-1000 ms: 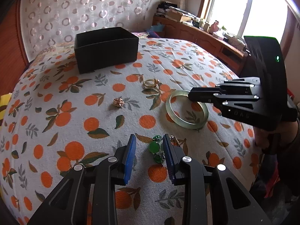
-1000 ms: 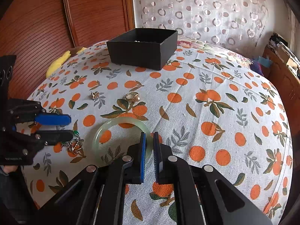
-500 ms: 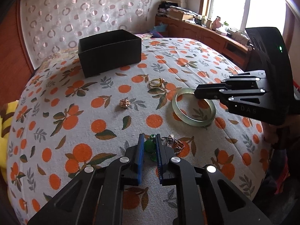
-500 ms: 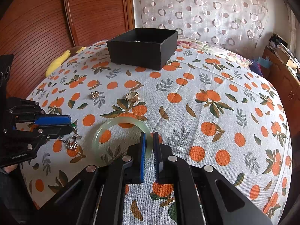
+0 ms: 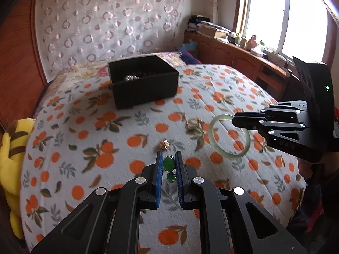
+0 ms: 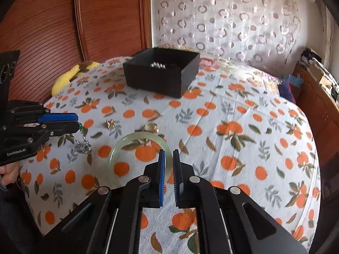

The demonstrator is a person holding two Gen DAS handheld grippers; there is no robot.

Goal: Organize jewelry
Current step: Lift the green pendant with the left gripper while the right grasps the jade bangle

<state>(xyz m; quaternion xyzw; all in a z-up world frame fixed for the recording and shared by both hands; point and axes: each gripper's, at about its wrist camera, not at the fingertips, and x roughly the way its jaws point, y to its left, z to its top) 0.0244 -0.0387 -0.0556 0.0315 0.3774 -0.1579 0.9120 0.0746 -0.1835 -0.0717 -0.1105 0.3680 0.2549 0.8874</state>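
My left gripper [image 5: 168, 154] is shut on a green bead pendant [image 5: 168, 164] and holds it just above the orange-print bedspread [image 5: 106, 148]. In the right wrist view the left gripper [image 6: 77, 124] sits at the left with the pendant's silver chain [image 6: 84, 146] dangling from it. My right gripper [image 6: 168, 153] is shut on the near rim of a pale jade bangle [image 6: 127, 138]. From the left wrist the right gripper [image 5: 234, 119] shows at the right, with the bangle [image 5: 210, 134] at its tip. A black open box [image 5: 144, 80] stands farther back with silvery pieces inside.
A gold ring [image 6: 151, 127] and a small rose-gold piece [image 6: 110, 123] lie on the bedspread between the grippers and the box [image 6: 161, 72]. A yellow plush toy [image 5: 12, 148] lies at the left edge. A cluttered wooden cabinet [image 5: 233, 53] runs under the window.
My left gripper's jaws closed on the green pendant and lifted it off the cloth, so its chain now hangs free. The right gripper stayed shut on the bangle.
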